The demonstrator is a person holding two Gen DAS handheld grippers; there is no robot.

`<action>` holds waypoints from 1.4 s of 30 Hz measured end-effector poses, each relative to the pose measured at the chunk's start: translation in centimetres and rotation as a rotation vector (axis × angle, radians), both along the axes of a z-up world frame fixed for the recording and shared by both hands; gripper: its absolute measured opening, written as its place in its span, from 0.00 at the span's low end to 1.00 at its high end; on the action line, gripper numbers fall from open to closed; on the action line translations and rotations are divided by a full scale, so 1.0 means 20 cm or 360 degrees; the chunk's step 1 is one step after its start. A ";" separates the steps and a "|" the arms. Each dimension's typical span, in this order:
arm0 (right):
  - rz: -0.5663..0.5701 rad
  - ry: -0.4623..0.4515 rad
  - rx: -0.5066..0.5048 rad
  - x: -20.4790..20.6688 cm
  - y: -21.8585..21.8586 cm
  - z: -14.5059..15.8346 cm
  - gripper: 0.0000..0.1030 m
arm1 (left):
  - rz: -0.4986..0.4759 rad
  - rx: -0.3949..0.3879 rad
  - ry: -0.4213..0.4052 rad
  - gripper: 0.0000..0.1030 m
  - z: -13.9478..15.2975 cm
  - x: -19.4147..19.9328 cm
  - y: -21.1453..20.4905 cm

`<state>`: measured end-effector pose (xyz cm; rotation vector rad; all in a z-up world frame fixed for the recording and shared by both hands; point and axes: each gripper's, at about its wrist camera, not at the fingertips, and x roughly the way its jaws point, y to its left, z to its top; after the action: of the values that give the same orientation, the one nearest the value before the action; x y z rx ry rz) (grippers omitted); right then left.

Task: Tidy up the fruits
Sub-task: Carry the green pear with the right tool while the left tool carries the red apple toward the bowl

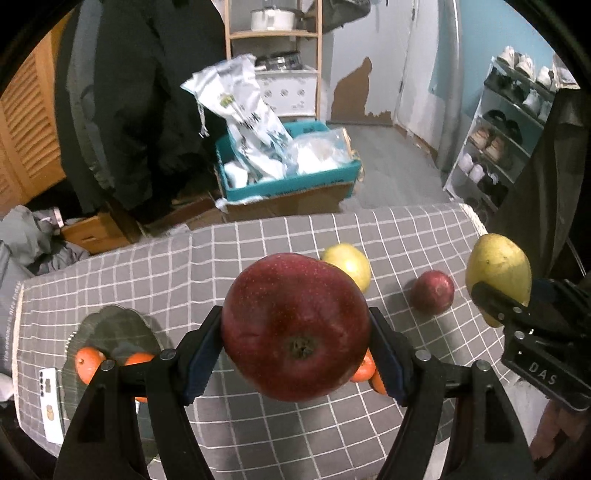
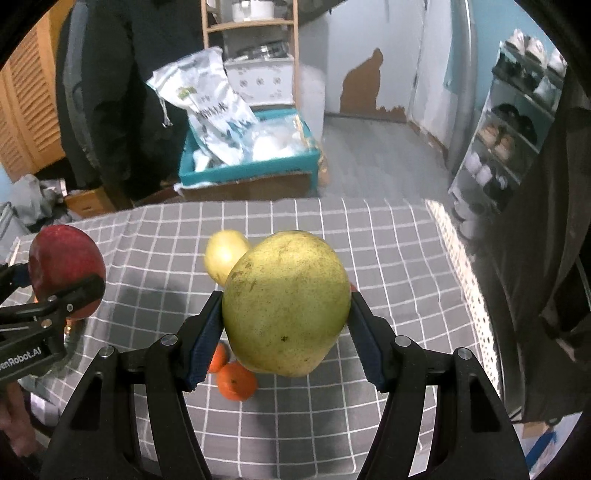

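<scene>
My left gripper (image 1: 295,332) is shut on a big dark red apple (image 1: 295,325) and holds it above the grey checked tablecloth (image 1: 258,424). My right gripper (image 2: 286,314) is shut on a large yellow-green pear (image 2: 286,302), also held above the cloth; it shows at the right of the left wrist view (image 1: 498,273). A second yellow pear (image 1: 351,264) and a small red apple (image 1: 432,291) lie on the cloth. Tangerines (image 2: 236,380) lie below the grippers. A glass plate (image 1: 110,332) at the left holds tangerines (image 1: 88,363).
A white phone (image 1: 50,402) lies at the cloth's left edge. Beyond the table's far edge stand a teal box (image 1: 288,181) of bags, a wooden shelf (image 1: 273,33) and a shoe rack (image 1: 509,129). Dark coats (image 1: 140,110) hang at the left.
</scene>
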<state>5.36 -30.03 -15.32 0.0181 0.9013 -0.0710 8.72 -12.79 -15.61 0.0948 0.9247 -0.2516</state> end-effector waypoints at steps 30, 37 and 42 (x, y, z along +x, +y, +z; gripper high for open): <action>0.0161 -0.0247 -0.0005 -0.08 0.27 0.36 0.64 | 0.0189 -0.0109 -0.0263 0.74 0.34 -0.14 0.36; 0.0216 -0.0240 0.0039 -0.03 0.38 0.36 0.64 | 0.0239 -0.0098 -0.0267 0.74 0.33 -0.14 0.46; 0.0268 -0.0239 0.0058 0.00 0.48 0.36 0.64 | 0.0299 -0.0102 -0.0268 0.74 0.33 -0.14 0.56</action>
<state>5.32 -20.43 -8.20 -0.0182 0.7511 0.1024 5.82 -1.53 -9.09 -0.0300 0.7518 -0.0969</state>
